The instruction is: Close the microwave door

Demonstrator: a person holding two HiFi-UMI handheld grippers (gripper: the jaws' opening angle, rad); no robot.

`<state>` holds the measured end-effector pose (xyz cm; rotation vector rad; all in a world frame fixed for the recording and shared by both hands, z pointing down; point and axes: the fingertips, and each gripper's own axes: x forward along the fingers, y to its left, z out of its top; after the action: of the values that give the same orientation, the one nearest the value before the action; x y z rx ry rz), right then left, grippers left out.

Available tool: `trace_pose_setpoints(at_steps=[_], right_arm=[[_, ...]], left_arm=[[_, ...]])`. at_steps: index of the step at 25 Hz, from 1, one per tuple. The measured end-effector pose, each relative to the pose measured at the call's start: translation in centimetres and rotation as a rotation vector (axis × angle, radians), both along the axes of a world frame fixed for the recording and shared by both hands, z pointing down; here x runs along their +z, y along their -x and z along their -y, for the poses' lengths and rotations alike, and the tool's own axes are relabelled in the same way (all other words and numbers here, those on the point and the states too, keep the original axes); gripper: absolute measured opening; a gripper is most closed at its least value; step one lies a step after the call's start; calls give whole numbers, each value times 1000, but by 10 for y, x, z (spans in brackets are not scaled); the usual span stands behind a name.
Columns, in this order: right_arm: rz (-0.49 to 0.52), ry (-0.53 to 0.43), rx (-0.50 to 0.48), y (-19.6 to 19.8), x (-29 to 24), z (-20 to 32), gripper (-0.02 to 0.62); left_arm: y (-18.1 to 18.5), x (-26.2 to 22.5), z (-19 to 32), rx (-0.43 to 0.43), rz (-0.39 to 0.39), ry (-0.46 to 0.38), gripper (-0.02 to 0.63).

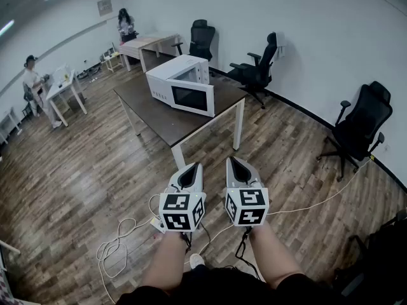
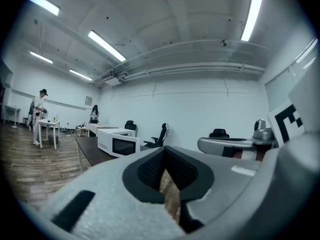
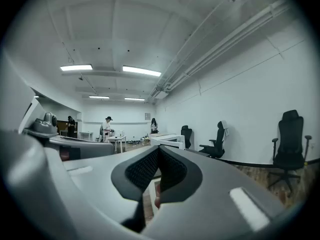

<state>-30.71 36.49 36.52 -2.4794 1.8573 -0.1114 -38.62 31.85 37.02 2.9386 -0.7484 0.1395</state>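
Note:
A white microwave (image 1: 180, 81) stands on a dark table (image 1: 166, 121) some way ahead of me, its windowed door (image 1: 191, 98) swung open across the front. The left gripper view shows the same microwave (image 2: 118, 143) small and distant. My left gripper (image 1: 193, 166) and right gripper (image 1: 233, 160) are held side by side over the wood floor, well short of the table. Both are shut with nothing between the jaws. Each gripper view looks along its own closed jaws, the left gripper (image 2: 164, 150) and the right gripper (image 3: 159, 150), toward the room.
Black office chairs stand by the wall, one (image 1: 257, 65) behind the table and one (image 1: 360, 123) at the right. Light tables (image 1: 65, 84) and two people are at the far left. A white cable (image 1: 114, 246) loops on the floor near my feet.

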Motion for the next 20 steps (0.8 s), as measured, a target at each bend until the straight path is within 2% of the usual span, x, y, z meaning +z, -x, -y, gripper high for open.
trace_pose_setpoints(at_steps=[10, 20], right_arm=[[58, -11, 2, -7, 3, 21, 8], [49, -17, 9, 8, -2, 81, 8]], left_arm=[[-6, 8, 26, 1, 7, 32, 11], [4, 6, 88, 28, 10, 33, 11]])
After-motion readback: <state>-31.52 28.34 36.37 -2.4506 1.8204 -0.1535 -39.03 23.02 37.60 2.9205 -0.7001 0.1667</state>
